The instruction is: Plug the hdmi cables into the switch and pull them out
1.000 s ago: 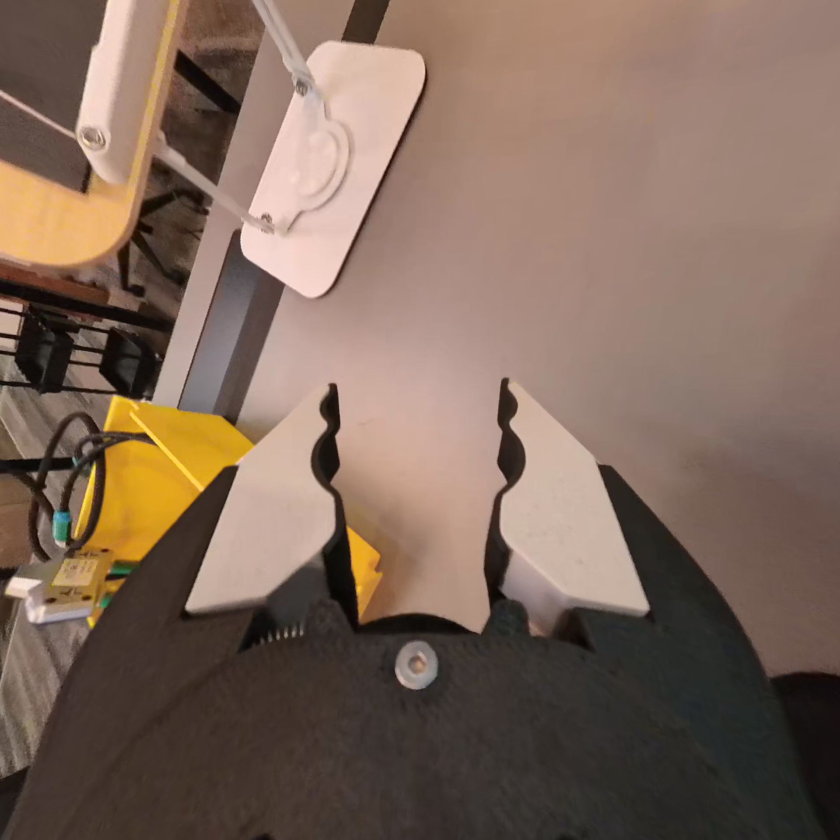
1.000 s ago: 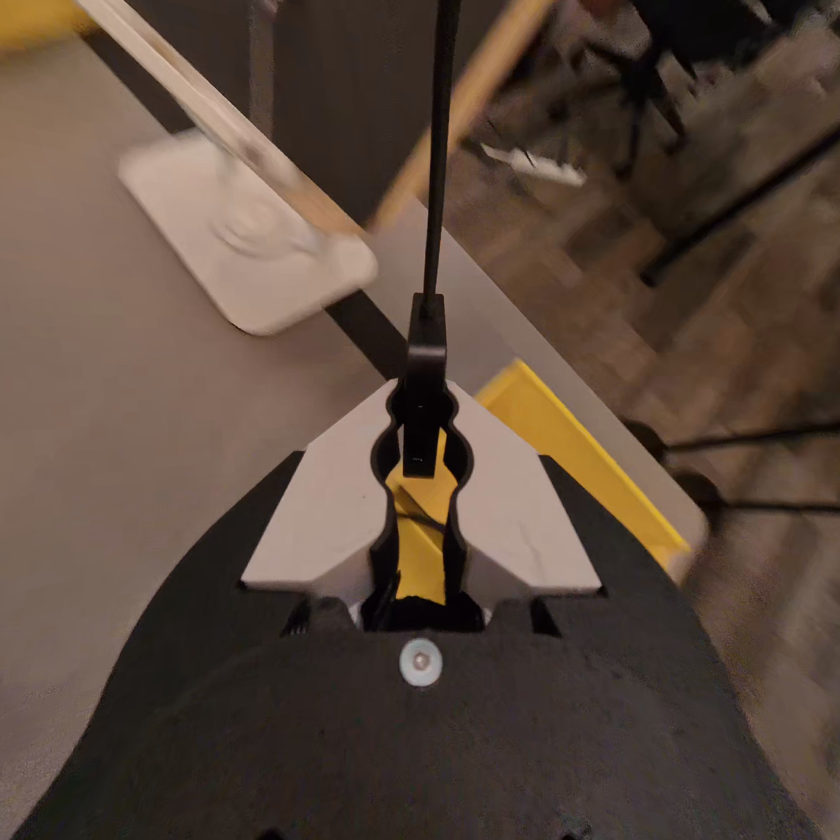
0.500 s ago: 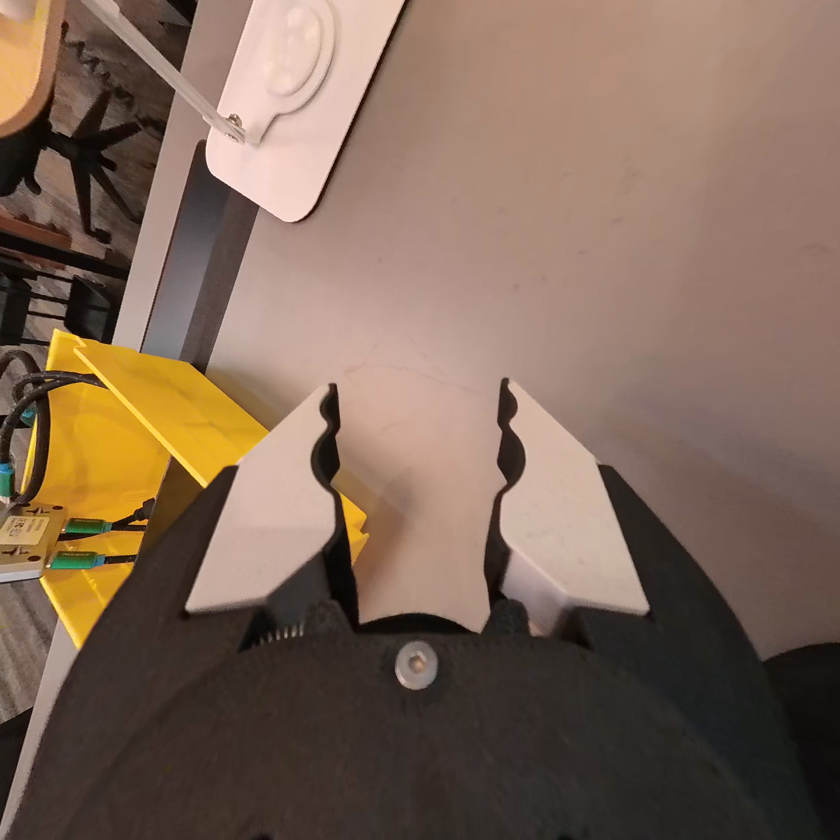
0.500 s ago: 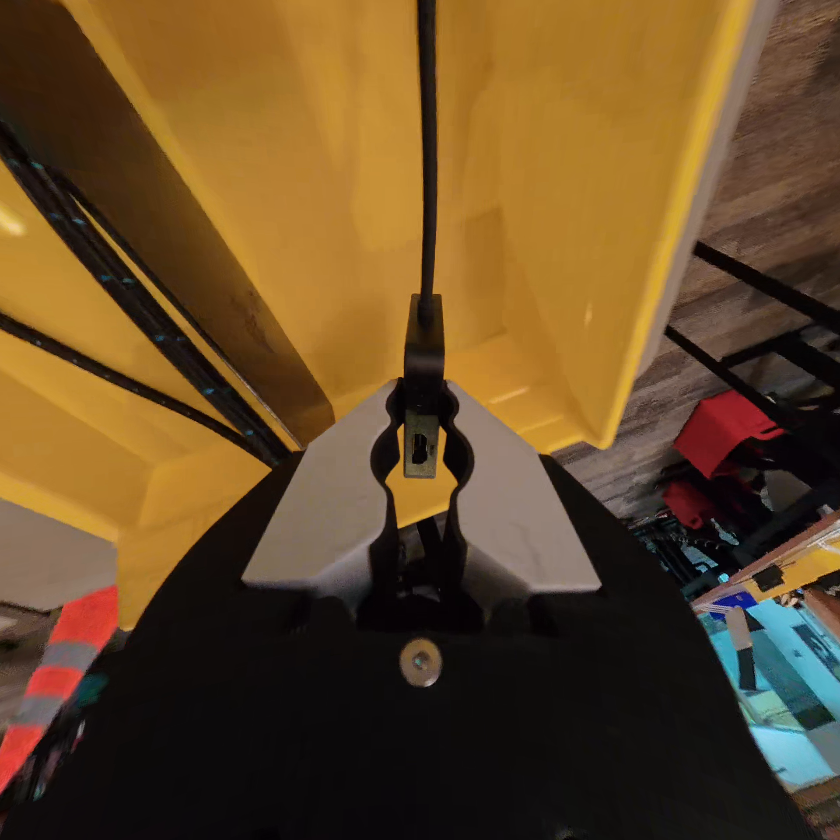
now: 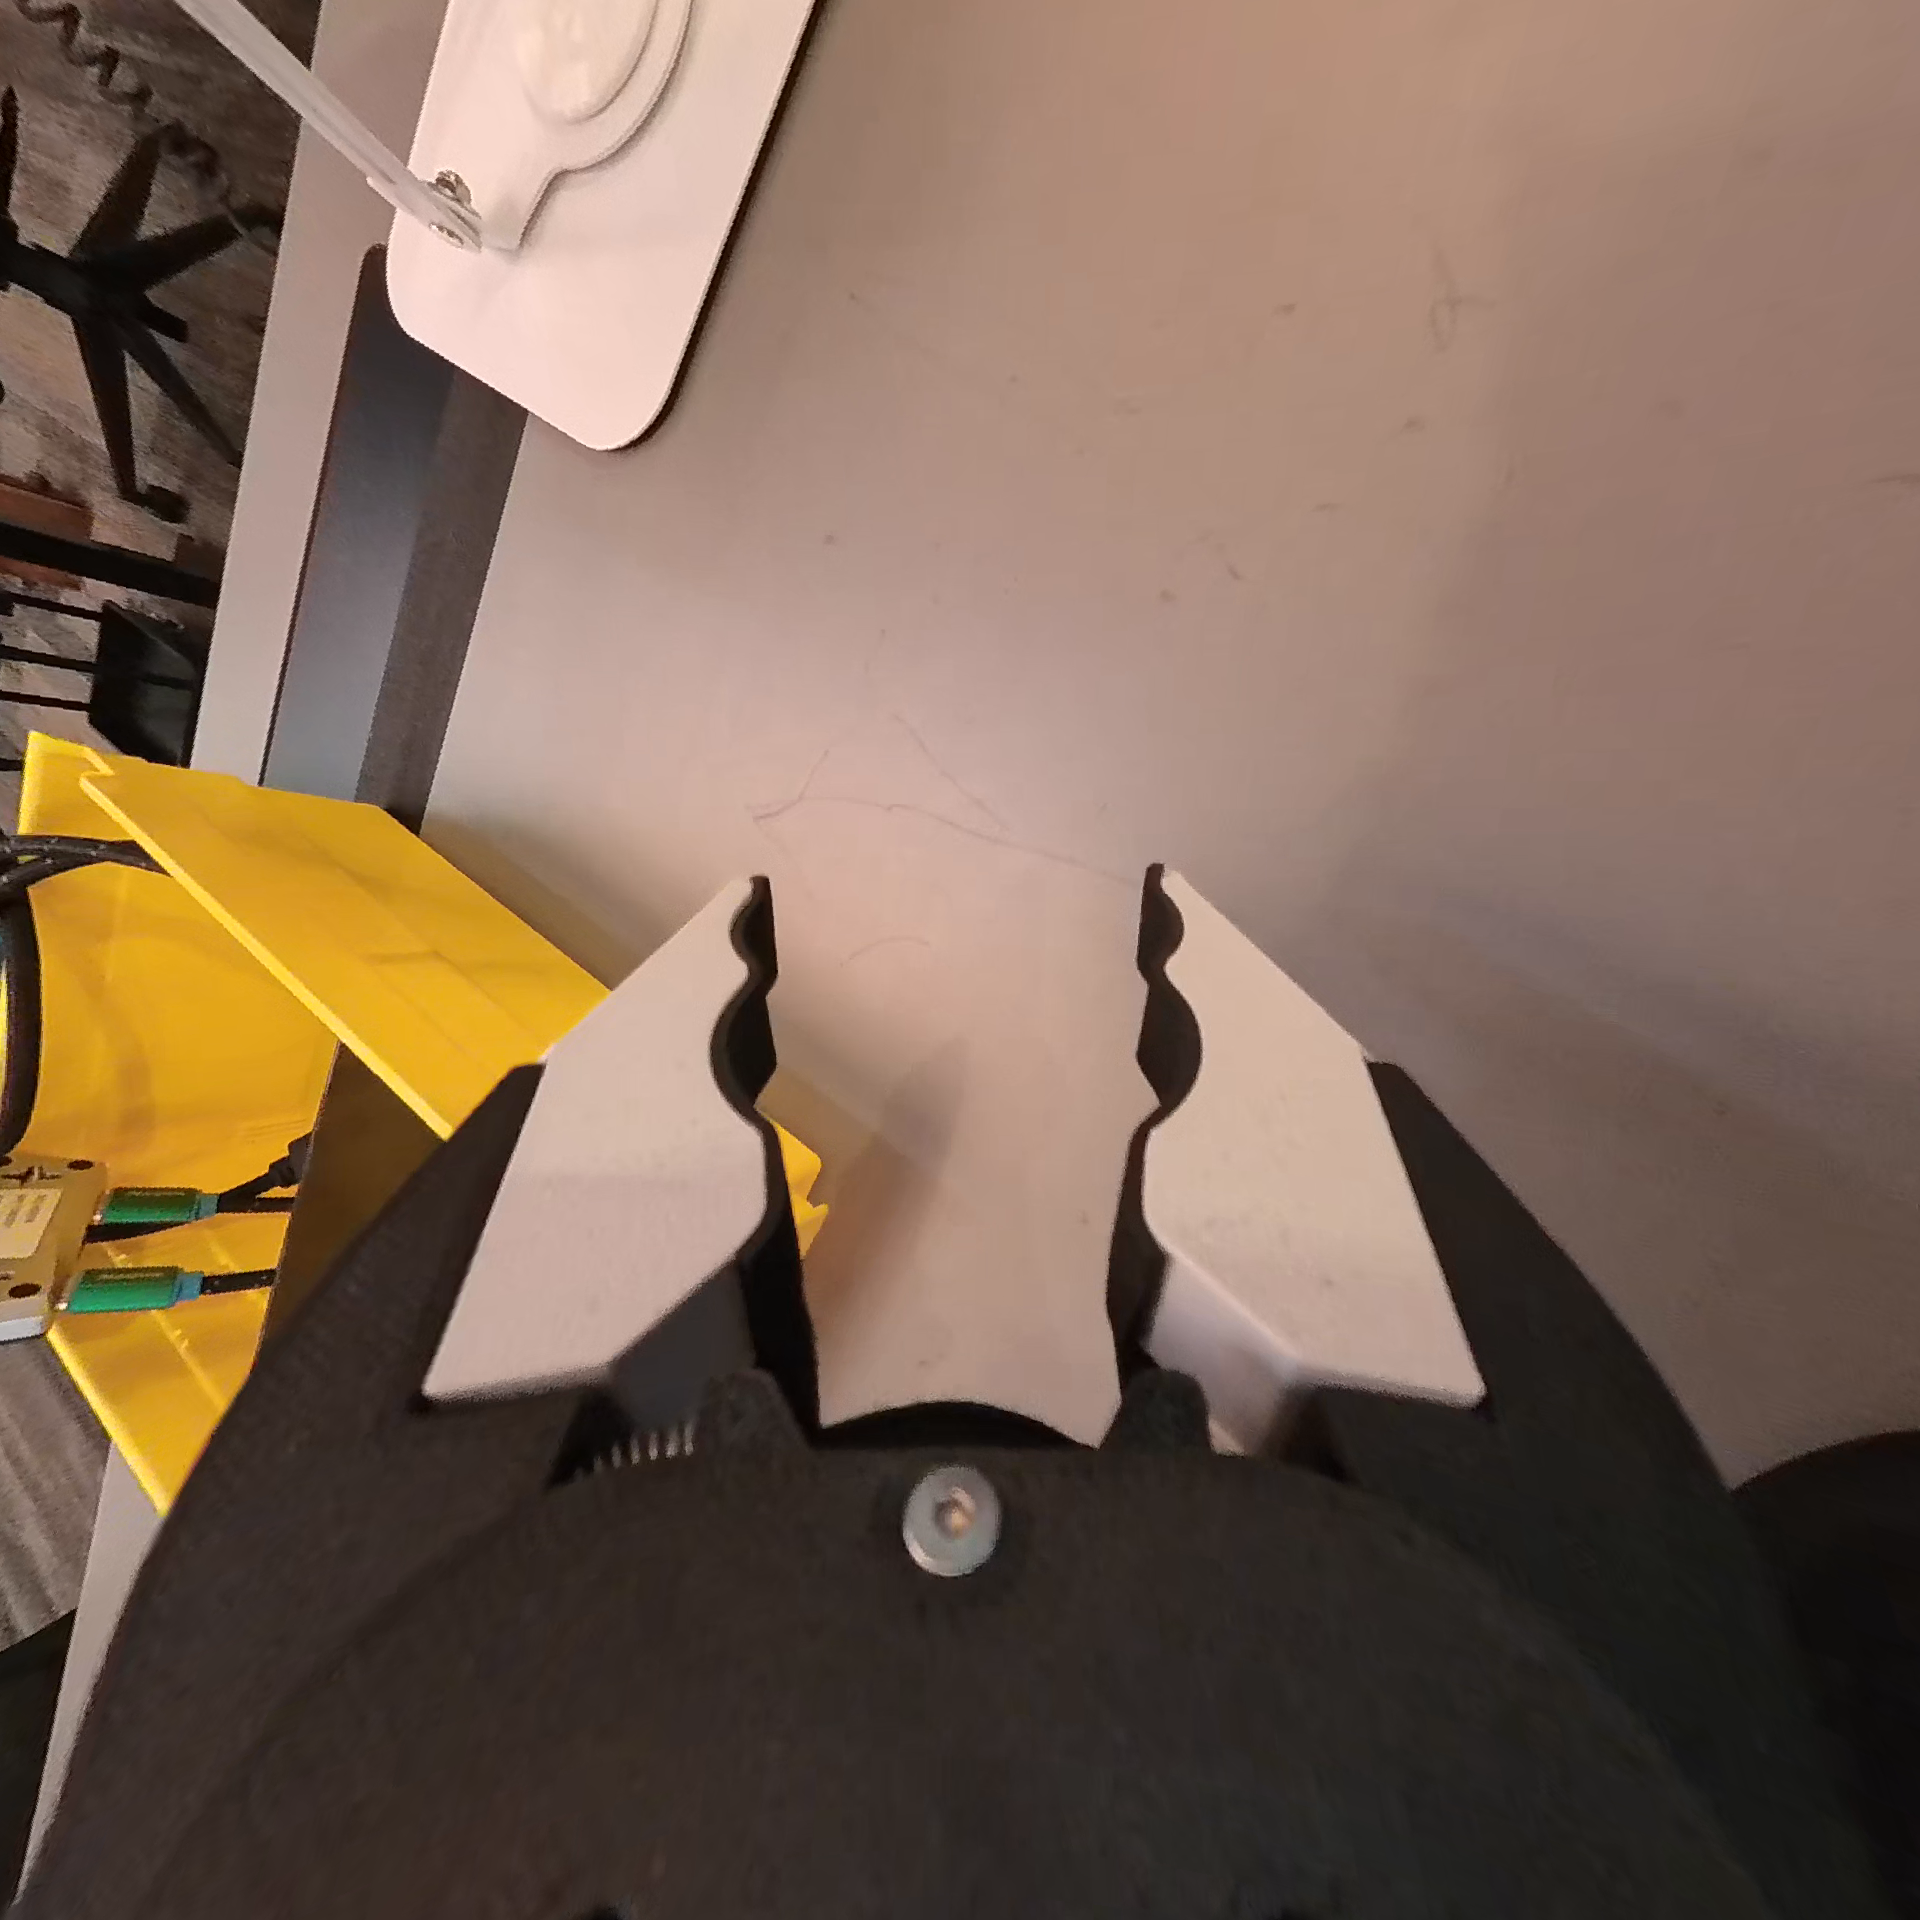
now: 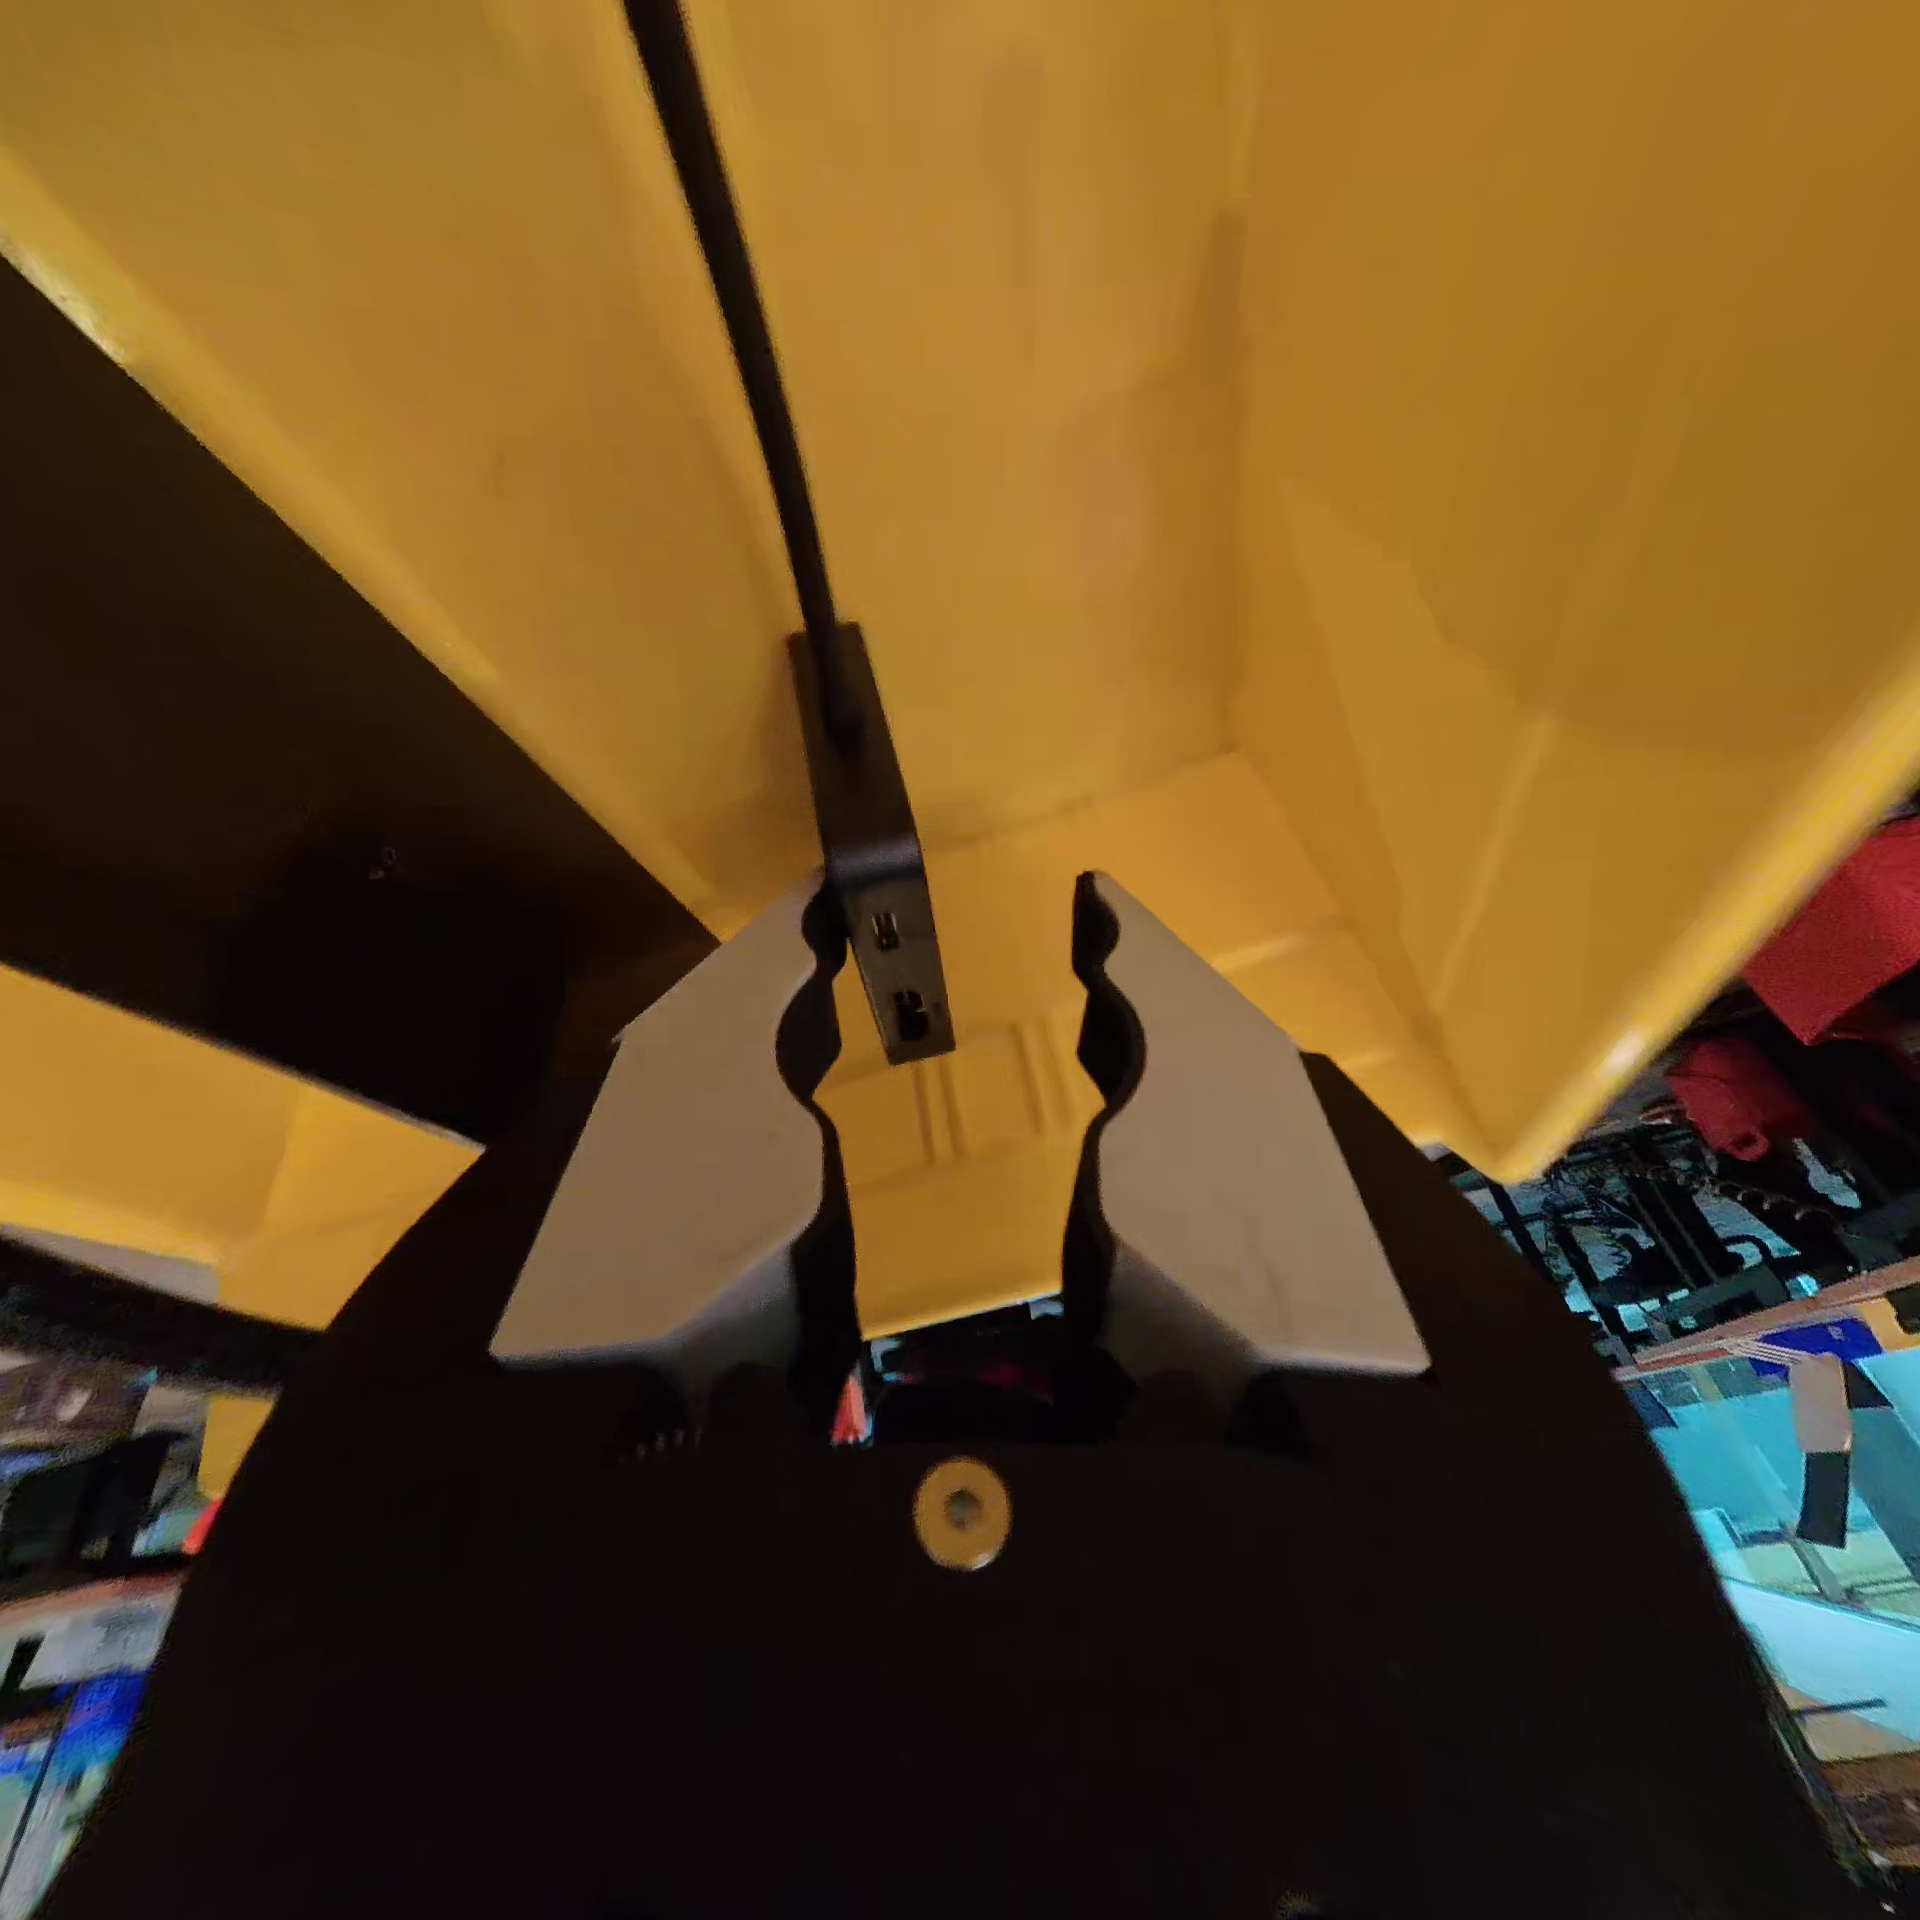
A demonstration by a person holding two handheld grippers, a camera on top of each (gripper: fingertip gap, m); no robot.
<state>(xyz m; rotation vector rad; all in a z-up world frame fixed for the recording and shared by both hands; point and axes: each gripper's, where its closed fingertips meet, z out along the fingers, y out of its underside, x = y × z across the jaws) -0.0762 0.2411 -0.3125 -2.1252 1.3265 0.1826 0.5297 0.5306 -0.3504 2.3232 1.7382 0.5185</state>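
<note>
My left gripper (image 5: 956,883) is open and empty above the grey table (image 5: 1299,520). At the far left, inside a yellow bin (image 5: 208,997), lies a small metal switch (image 5: 31,1236) with two green-ended cables (image 5: 156,1205) plugged into it. My right gripper (image 6: 954,888) is open inside the yellow bin (image 6: 1455,468). A flat black plug (image 6: 883,914) on a black cable (image 6: 727,312) hangs between its fingers, close against the left finger (image 6: 686,1122). The right finger stands apart from it.
A white lamp base (image 5: 592,208) with a thin metal arm sits at the table's far edge. The yellow bin's lid (image 5: 343,935) leans over the table edge. Black braided cable (image 5: 21,997) loops in the bin. Shelves and red objects (image 6: 1829,935) show beyond the bin. About 70 cm separates my left fingertips from my right.
My right gripper carried the black plug from above the table into the yellow bin, then opened and let go of it. My left gripper stayed open and shifted slightly over the table.
</note>
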